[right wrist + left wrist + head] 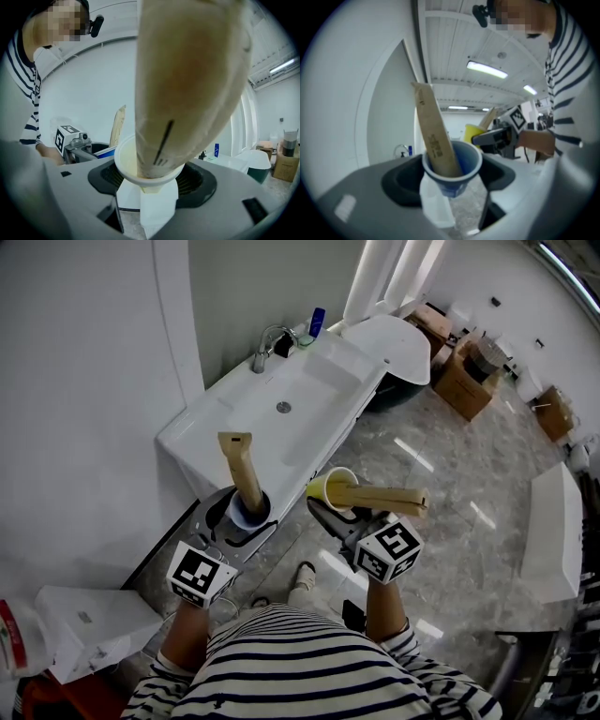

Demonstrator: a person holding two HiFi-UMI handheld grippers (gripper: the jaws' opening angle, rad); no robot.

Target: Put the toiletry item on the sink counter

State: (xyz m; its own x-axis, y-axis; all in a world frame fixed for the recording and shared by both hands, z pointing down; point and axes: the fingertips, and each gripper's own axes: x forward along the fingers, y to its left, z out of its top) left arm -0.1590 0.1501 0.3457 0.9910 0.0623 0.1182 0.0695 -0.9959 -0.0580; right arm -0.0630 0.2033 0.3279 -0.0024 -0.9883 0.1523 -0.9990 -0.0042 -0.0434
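My left gripper (241, 518) is shut on a blue cup (247, 513) with a tan toiletry packet (241, 468) standing upright in it. In the left gripper view the blue cup (453, 169) sits between the jaws and the packet (434, 137) leans left. My right gripper (336, 509) is shut on a yellow cup (328, 487) tipped on its side, and its tan packet (386, 498) points right. In the right gripper view the cup (140, 169) and packet (187, 79) fill the middle. Both grippers hang just in front of the white sink counter (323, 413).
A faucet (267, 341) and a small blue bottle (317, 322) stand at the counter's back. A white wall runs along the left. Cardboard boxes (464, 381) sit on the marble floor far right, a white bench (553, 531) at right, a white box (84, 620) lower left.
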